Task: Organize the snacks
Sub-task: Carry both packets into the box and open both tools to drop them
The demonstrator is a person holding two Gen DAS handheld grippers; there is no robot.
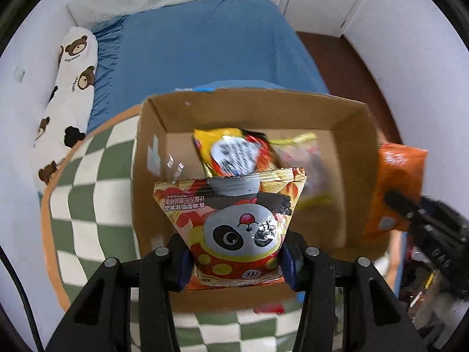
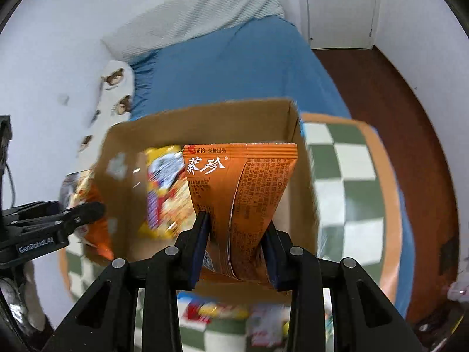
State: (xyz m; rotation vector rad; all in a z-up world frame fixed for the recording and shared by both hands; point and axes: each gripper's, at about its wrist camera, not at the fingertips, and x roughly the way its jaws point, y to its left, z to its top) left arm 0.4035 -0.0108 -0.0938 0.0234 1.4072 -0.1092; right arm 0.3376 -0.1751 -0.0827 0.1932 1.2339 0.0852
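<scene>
My left gripper is shut on a red and yellow panda snack bag, held over the near edge of an open cardboard box. A yellow snack bag and other packets lie inside the box. My right gripper is shut on an orange snack bag, held above the box near its right wall. In the left wrist view the orange bag and right gripper show just outside the box's right wall. The left gripper shows at the left of the right wrist view.
The box stands on a green and white checkered mat with an orange border, on a bed with a blue sheet. A bear-print pillow lies at the left. More snack packets lie on the mat in front of the box.
</scene>
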